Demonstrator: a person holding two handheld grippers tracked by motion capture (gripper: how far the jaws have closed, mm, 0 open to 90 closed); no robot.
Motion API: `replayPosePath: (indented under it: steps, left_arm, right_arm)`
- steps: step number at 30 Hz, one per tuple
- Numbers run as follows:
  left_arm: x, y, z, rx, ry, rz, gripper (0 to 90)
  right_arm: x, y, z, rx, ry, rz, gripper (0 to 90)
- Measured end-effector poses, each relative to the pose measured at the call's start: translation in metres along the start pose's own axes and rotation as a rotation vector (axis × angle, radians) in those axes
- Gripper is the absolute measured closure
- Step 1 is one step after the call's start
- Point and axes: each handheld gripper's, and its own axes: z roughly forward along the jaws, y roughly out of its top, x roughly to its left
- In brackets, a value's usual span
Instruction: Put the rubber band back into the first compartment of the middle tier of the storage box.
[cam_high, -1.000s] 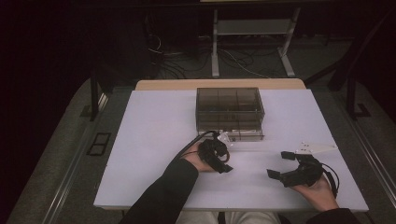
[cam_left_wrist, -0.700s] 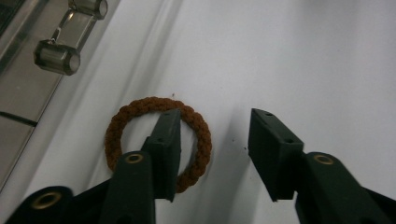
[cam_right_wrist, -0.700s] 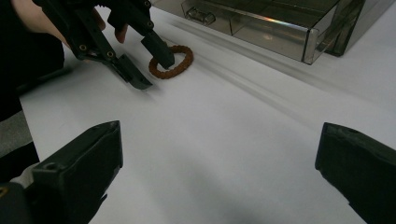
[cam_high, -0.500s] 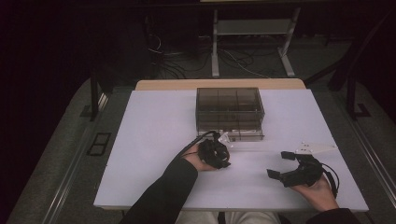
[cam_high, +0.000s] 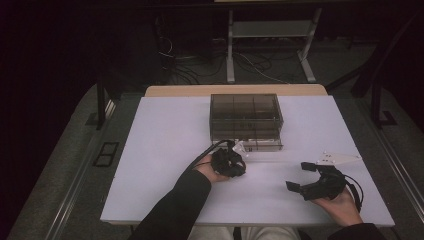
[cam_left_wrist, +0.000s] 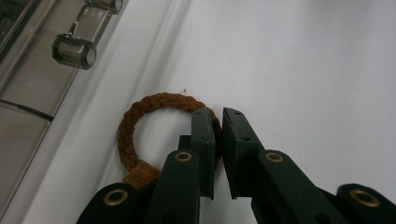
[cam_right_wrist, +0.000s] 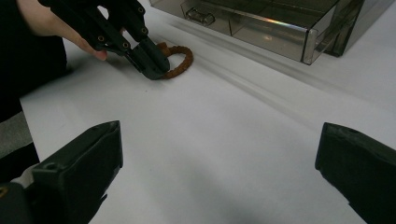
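A brown braided ring (cam_left_wrist: 140, 112) with a small tan tag lies on the white table, just in front of a smoky clear drawer box (cam_high: 245, 120). My left gripper (cam_left_wrist: 218, 114) has just been closing, and its jaws now pinch the ring's right side. From the right gripper view, the left gripper (cam_right_wrist: 152, 65) presses down on the ring (cam_right_wrist: 182, 58). In the high view it (cam_high: 235, 165) sits at the box's front. My right gripper (cam_high: 298, 176) rests at the near right, jaws wide apart (cam_right_wrist: 219, 154), with nothing between them.
The box's lower drawer (cam_high: 260, 146) is pulled out toward me, and its knob (cam_left_wrist: 74, 46) is close to the ring. A clear plastic piece (cam_high: 335, 159) lies beside the right gripper. The white table top (cam_high: 165, 150) ends at a near edge.
The left gripper's jaws have come together on the ring. Both hands stayed where they were.
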Motion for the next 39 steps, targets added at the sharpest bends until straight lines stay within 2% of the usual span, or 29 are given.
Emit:
replayPosePath:
  steps: [5,11,13,19,24,39]
  left_arm:
    - [0.002,-0.003,0.000,-0.023,-0.019,-0.029,84.7]
    - [0.004,-0.004,-0.002,-0.022,-0.041,-0.040,85.6]
    - [0.005,-0.004,-0.003,-0.032,-0.054,-0.057,85.6]
    - [0.002,-0.002,-0.010,-0.048,-0.078,-0.046,85.7]
    - [0.001,-0.002,-0.020,-0.081,-0.115,-0.077,85.8]
    - [0.003,-0.001,-0.039,-0.118,-0.137,-0.092,85.7]
  right_arm:
    - [0.000,0.000,0.000,0.001,0.000,0.000,0.2]
    - [0.000,0.000,0.000,0.001,0.000,0.001,0.2]
    - [0.000,0.000,0.000,0.001,0.000,0.002,0.2]
    - [0.000,0.000,0.000,0.001,0.000,0.005,0.2]
    - [0.000,0.000,0.000,0.001,0.000,0.006,0.2]
    - [0.000,-0.001,0.000,0.002,0.000,0.006,0.2]
